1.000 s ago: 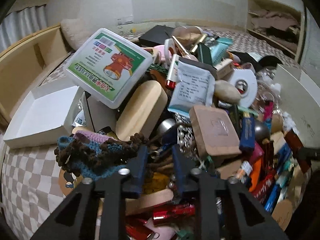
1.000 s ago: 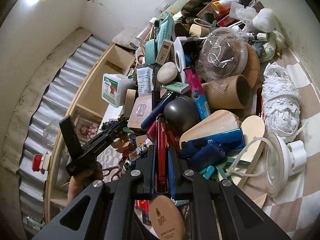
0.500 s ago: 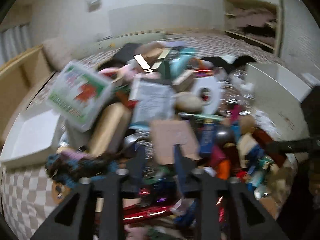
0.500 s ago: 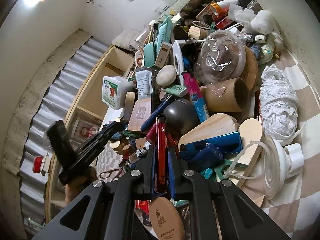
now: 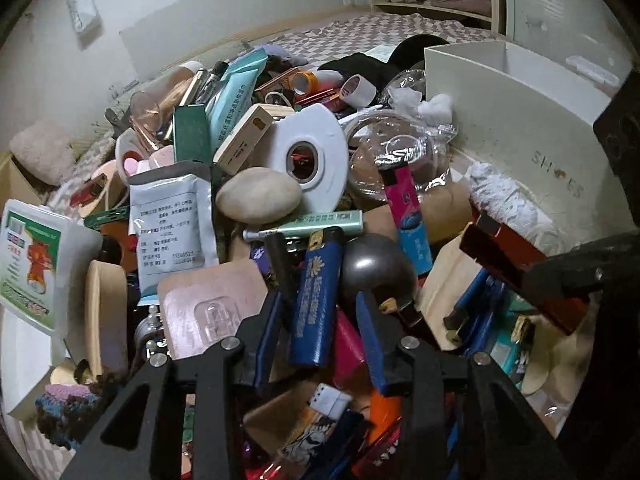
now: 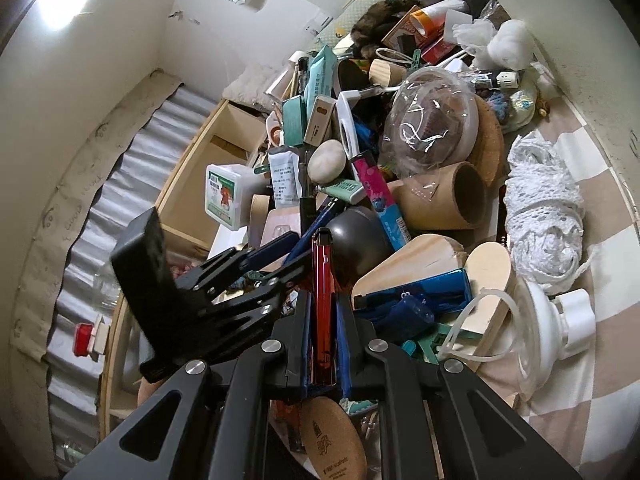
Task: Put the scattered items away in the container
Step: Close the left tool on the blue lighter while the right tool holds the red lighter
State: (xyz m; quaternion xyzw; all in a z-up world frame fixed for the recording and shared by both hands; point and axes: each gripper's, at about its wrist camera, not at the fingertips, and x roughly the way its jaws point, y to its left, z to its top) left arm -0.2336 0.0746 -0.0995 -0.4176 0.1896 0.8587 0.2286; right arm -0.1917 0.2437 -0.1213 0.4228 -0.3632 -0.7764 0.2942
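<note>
A big pile of small household items covers the checkered surface. My right gripper (image 6: 323, 308) is shut on a slim shiny red lighter (image 6: 322, 300) and holds it over the pile; the lighter also shows in the left wrist view (image 5: 516, 276). My left gripper (image 5: 318, 308) is open and empty, its jaws either side of a blue lighter (image 5: 314, 300) next to a dark grey ball (image 5: 376, 268). It also shows in the right wrist view (image 6: 276, 256). A white container marked SHOES (image 5: 532, 120) stands at the right of the pile.
In the pile: a beige stone (image 5: 258, 196), a white tape roll (image 5: 308, 152), a pink and blue tube (image 5: 406, 216), a green and white box (image 5: 32, 260). A cardboard tube (image 6: 444, 196), white lace (image 6: 544, 216) and a wooden shelf unit (image 6: 208, 176) lie around.
My left gripper has swung right across the pile, from the crocheted piece to the blue lighter, and opened wider. My right gripper has kept its hold on the red lighter, almost still.
</note>
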